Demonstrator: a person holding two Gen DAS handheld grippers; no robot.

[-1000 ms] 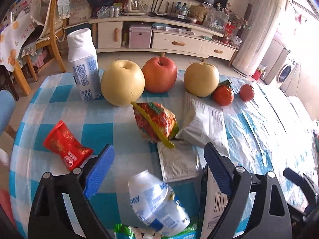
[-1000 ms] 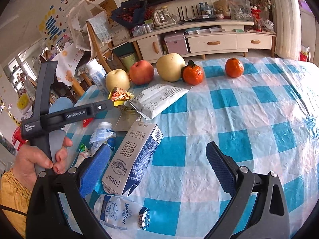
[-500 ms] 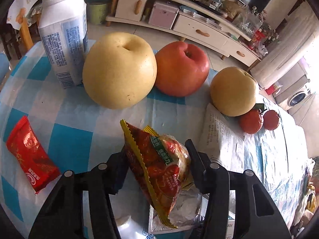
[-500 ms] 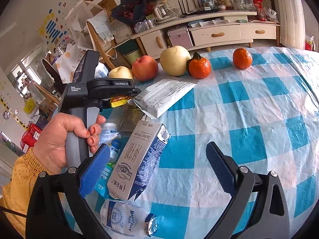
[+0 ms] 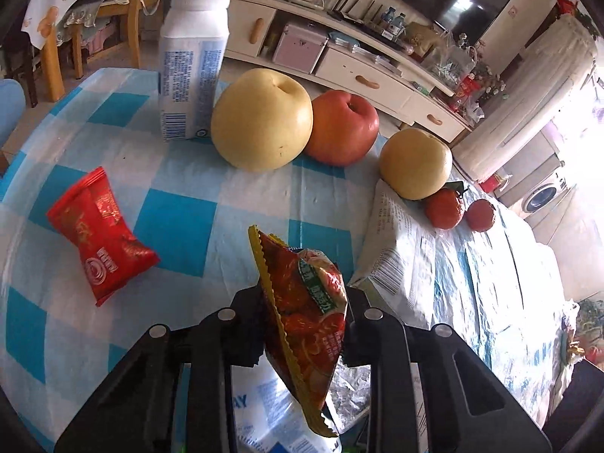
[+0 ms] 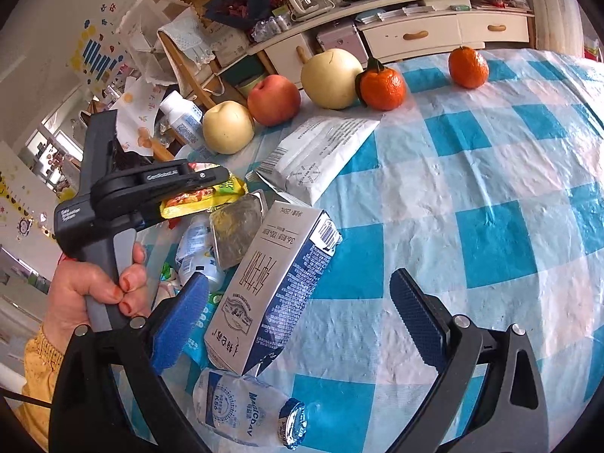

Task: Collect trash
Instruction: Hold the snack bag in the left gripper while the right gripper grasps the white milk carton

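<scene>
The left gripper (image 5: 304, 330), spread a second ago, has now pinched the red snack wrapper (image 5: 307, 313) and raised it off the checked tablecloth (image 5: 181, 226) (first trash secured); the right gripper (image 6: 298, 322) hovers spread over the milk carton (image 6: 271, 287).

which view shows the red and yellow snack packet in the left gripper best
The left wrist view: the snack packet fills the middle, pinched between the left gripper with its printed face and zigzag yellow edge clear. The right wrist view shows only a yellow-orange sliver of it under that gripper's body.
</scene>
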